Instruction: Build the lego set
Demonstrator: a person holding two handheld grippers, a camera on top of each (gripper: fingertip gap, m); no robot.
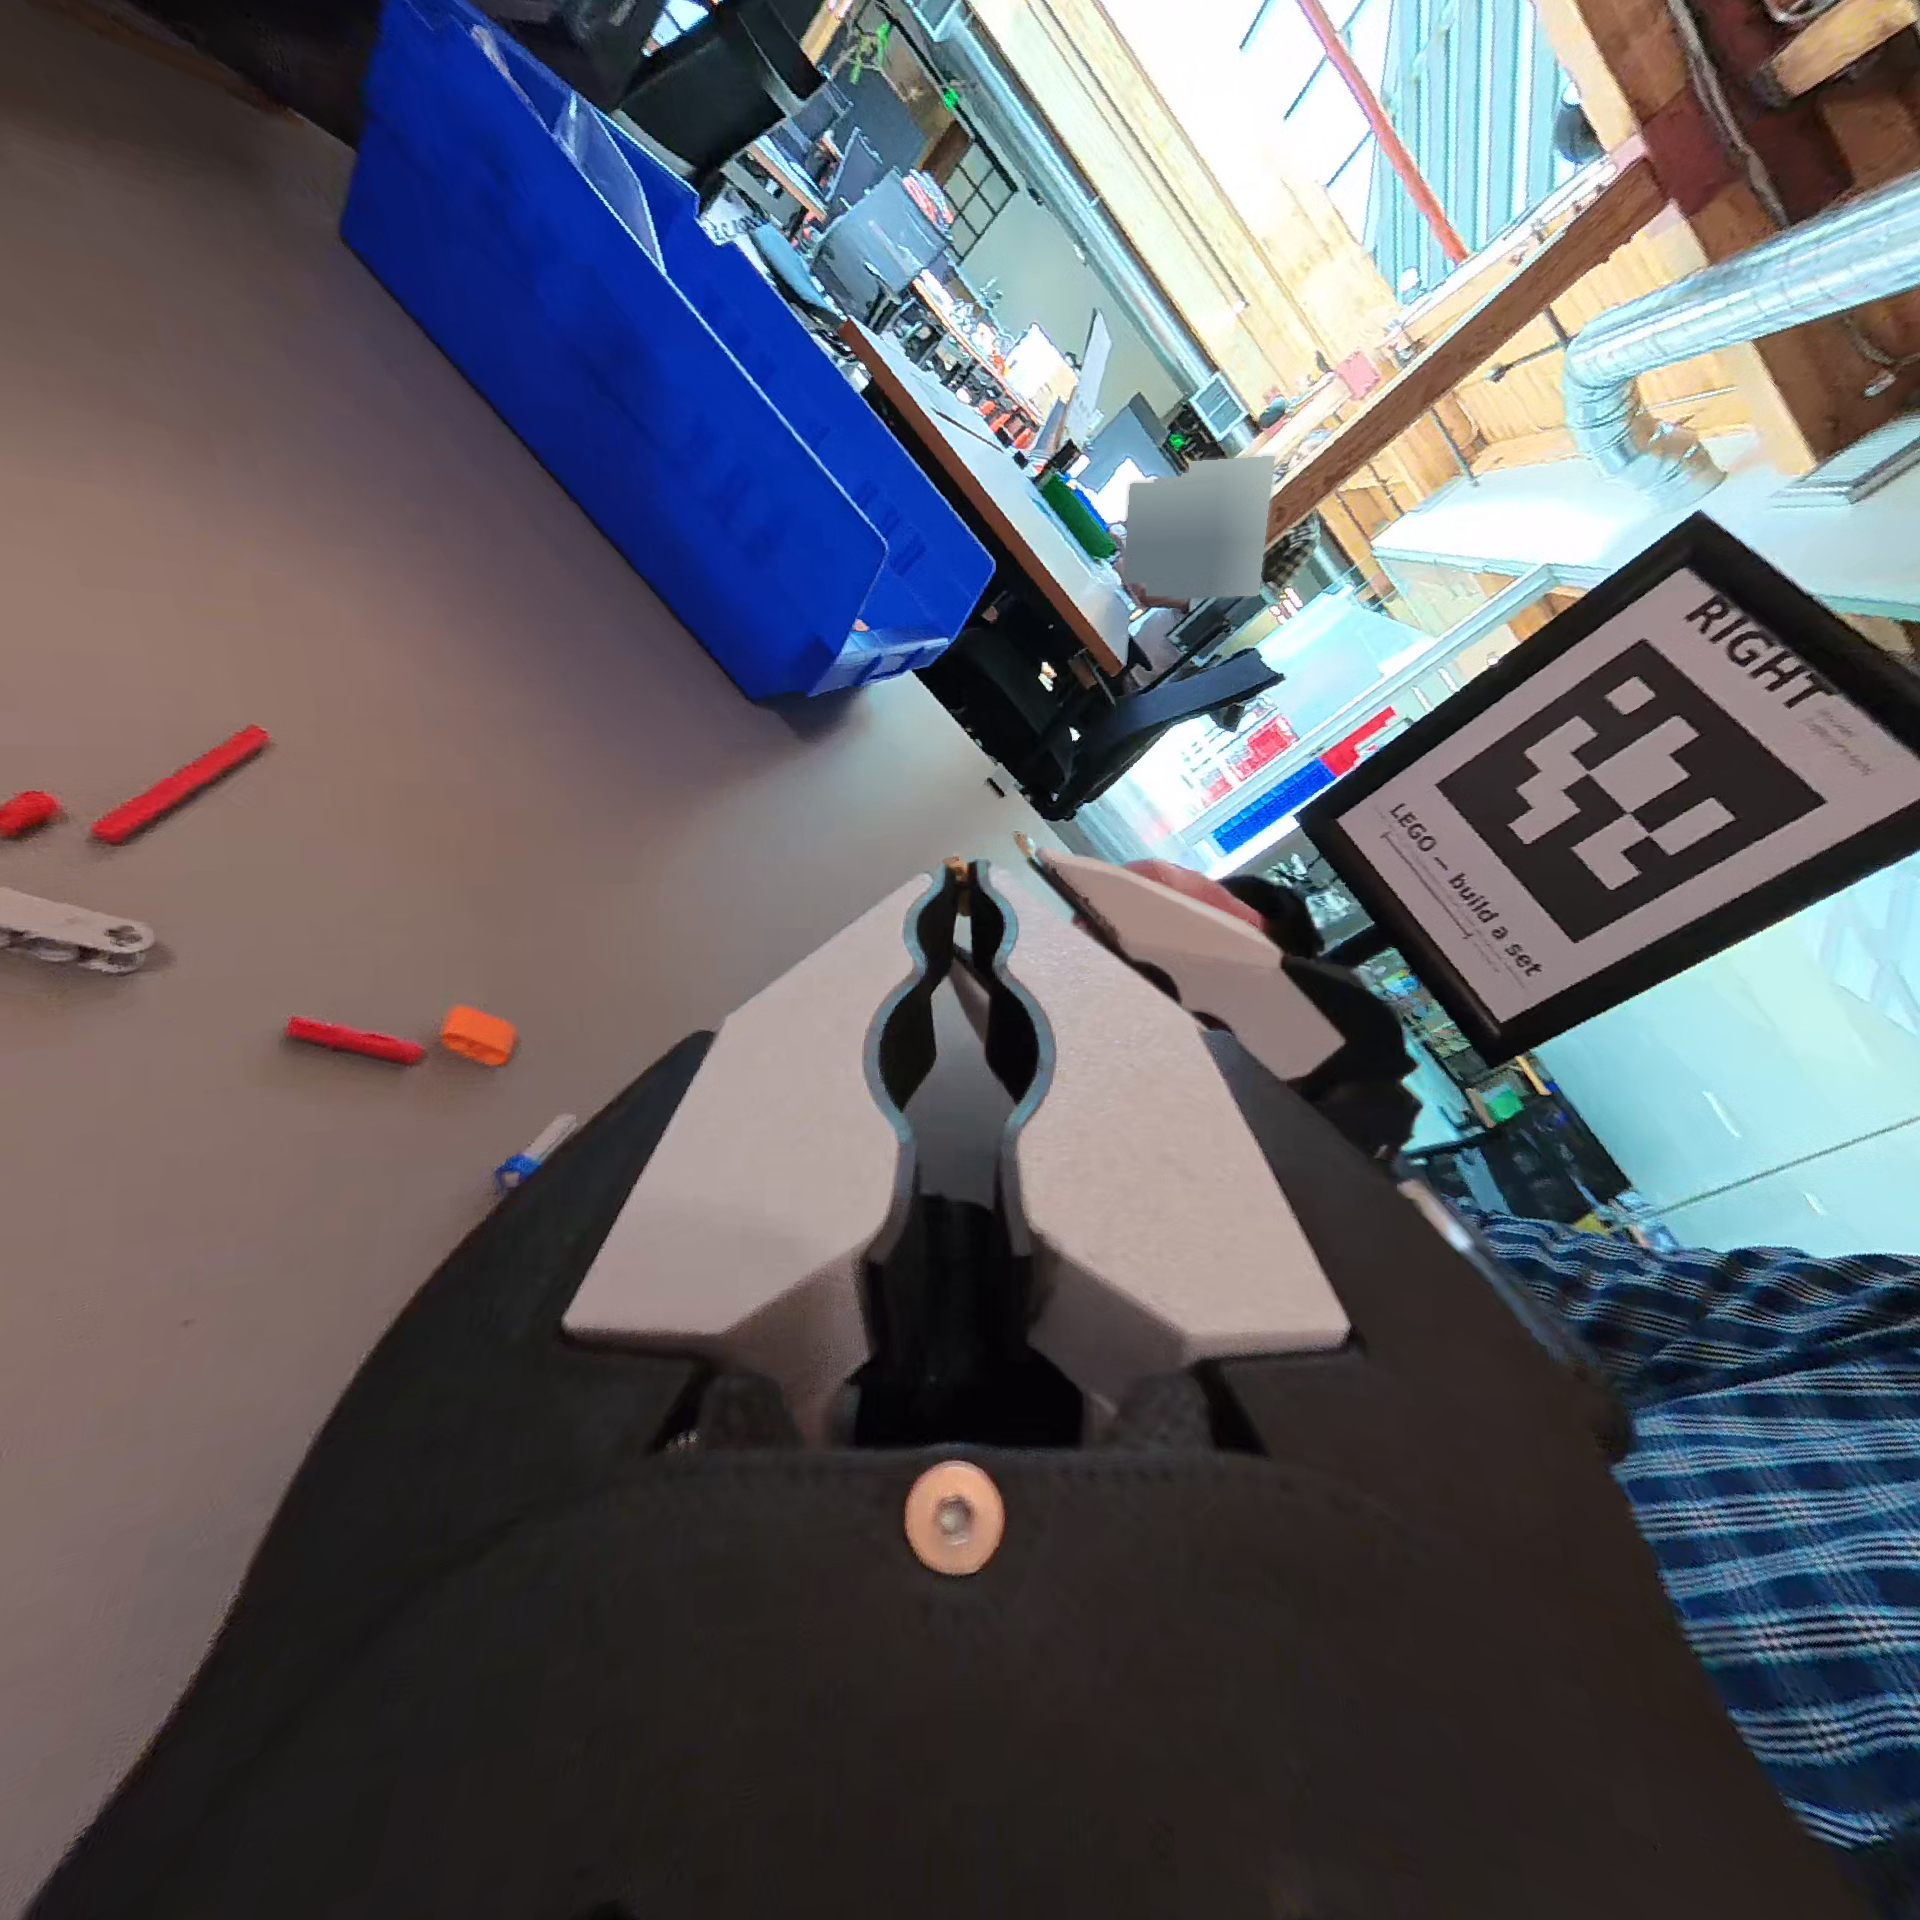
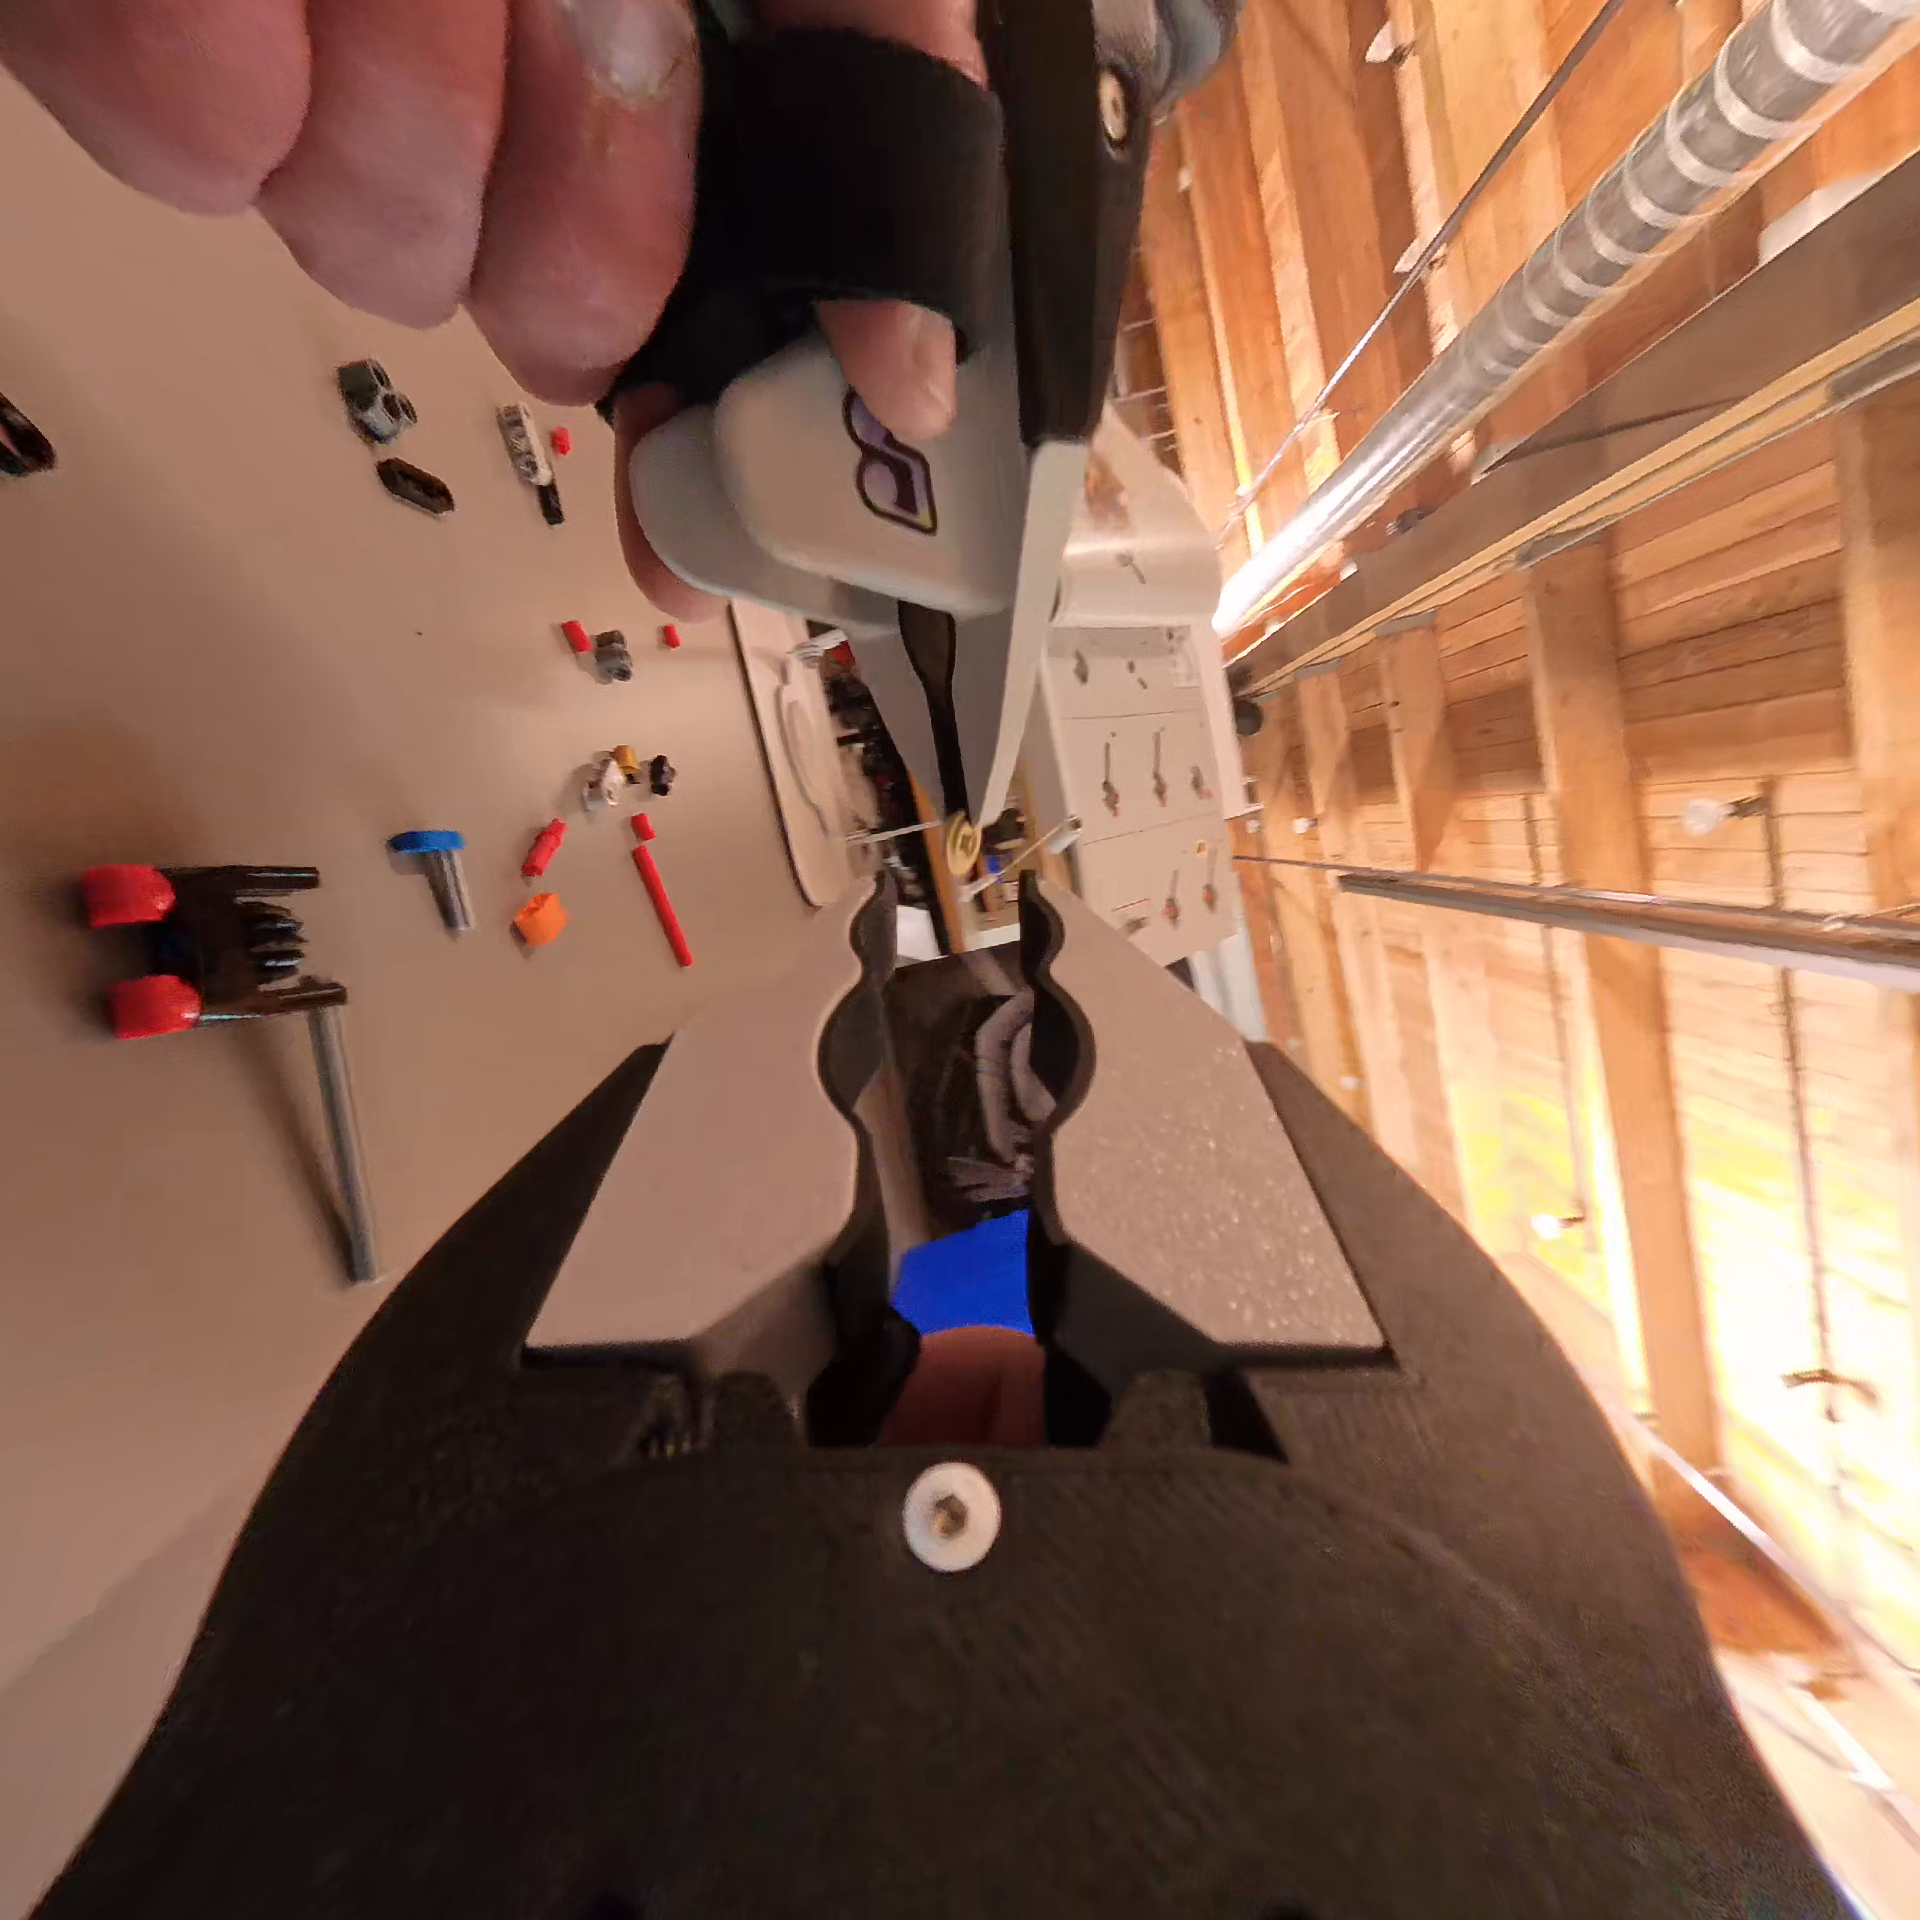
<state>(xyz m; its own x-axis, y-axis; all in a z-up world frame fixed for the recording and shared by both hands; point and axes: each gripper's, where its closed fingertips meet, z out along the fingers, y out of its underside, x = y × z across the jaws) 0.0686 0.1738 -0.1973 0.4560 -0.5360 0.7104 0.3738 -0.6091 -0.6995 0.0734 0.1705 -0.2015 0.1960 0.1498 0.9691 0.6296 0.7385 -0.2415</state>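
My left gripper (image 1: 961,883) is shut on a small tan round piece (image 1: 964,891) and holds it in the air above the table. In the right wrist view the left gripper (image 2: 971,816) comes down from above, with a hand on it, and the tan piece (image 2: 964,837) sits at its tip. My right gripper (image 2: 956,904) has its jaws a little apart and empty, with its tips just below the tan piece. It also shows in the left wrist view (image 1: 1034,852), close to the right of my left tips. A black and red lego assembly (image 2: 208,945) lies on the table at left.
Loose pieces lie on the grey table: a long grey axle (image 2: 343,1143), a blue-capped pin (image 2: 436,862), an orange piece (image 2: 540,920), a red axle (image 2: 662,904) and a red beam (image 1: 177,784). A blue bin (image 1: 644,384) stands at the table's far side.
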